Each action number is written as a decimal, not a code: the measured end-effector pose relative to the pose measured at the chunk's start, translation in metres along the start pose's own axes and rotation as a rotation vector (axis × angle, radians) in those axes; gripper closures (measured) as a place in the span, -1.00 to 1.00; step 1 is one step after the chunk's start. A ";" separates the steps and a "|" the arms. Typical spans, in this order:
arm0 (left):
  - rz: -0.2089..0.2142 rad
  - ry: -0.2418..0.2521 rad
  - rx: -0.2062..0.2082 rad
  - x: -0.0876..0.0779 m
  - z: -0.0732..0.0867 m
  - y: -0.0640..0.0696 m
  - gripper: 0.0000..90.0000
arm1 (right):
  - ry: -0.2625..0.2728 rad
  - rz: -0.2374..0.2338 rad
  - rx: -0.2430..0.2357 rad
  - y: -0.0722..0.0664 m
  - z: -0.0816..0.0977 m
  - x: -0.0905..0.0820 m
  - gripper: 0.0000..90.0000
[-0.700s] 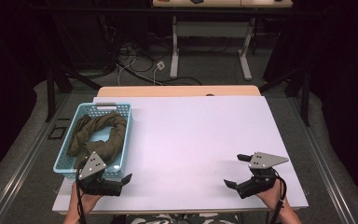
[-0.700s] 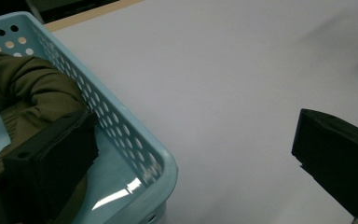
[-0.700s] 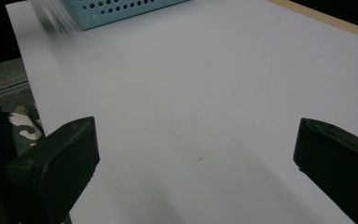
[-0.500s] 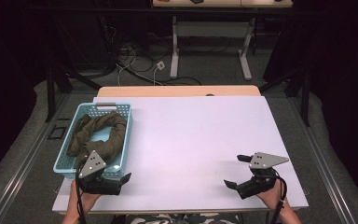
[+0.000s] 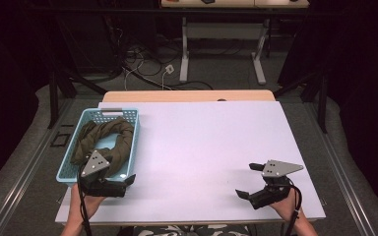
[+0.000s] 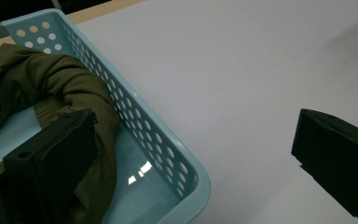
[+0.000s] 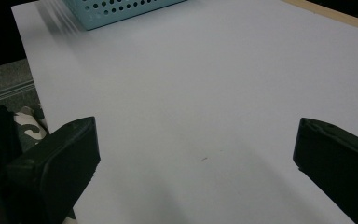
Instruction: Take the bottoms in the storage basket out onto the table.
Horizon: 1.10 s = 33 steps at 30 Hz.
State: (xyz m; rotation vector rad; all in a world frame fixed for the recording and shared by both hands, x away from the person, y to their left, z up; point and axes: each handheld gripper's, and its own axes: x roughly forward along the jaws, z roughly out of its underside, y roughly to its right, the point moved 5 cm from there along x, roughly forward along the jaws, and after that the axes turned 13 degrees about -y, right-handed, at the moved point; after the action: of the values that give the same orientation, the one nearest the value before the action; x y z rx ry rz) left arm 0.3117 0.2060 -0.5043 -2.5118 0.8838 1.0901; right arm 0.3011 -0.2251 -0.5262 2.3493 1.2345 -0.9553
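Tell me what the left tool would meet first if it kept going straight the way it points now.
Probably the near right corner wall of the light blue basket: the open left tool straddles it, one jaw over the olive cloth inside, the other over the white table. Depth is unclear.

In the left gripper view the basket point(image 6: 186, 175) runs off the left and bottom edges, and one black jaw of the left gripper point(image 6: 196, 158) covers part of the cloth point(image 6: 37, 84), which the left edge also crops. The other jaw is cut by the right and bottom edges. In the right gripper view the basket point(image 7: 121, 7) is a blurred strip cropped by the top edge. In the high view the plate hides the left gripper point(image 5: 120, 183) jaw over the basket, and the bottom edge crops both forearms
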 end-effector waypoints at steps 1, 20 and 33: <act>0.001 -0.015 -0.004 0.000 -0.001 -0.002 -1.00 | -0.001 0.000 -0.003 0.000 0.000 0.001 -0.99; -0.049 -0.103 -0.040 -0.002 -0.017 -0.043 -1.00 | -0.023 -0.001 -0.025 -0.003 -0.002 0.005 -0.99; -0.074 -0.170 -0.021 0.006 -0.023 -0.057 -1.00 | -0.034 -0.002 -0.028 -0.004 -0.002 0.006 -0.99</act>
State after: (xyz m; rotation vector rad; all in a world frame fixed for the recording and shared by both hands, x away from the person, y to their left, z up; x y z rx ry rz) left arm 0.3635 0.2370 -0.4935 -2.4044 0.7304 1.2721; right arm 0.3013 -0.2179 -0.5288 2.3019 1.2296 -0.9681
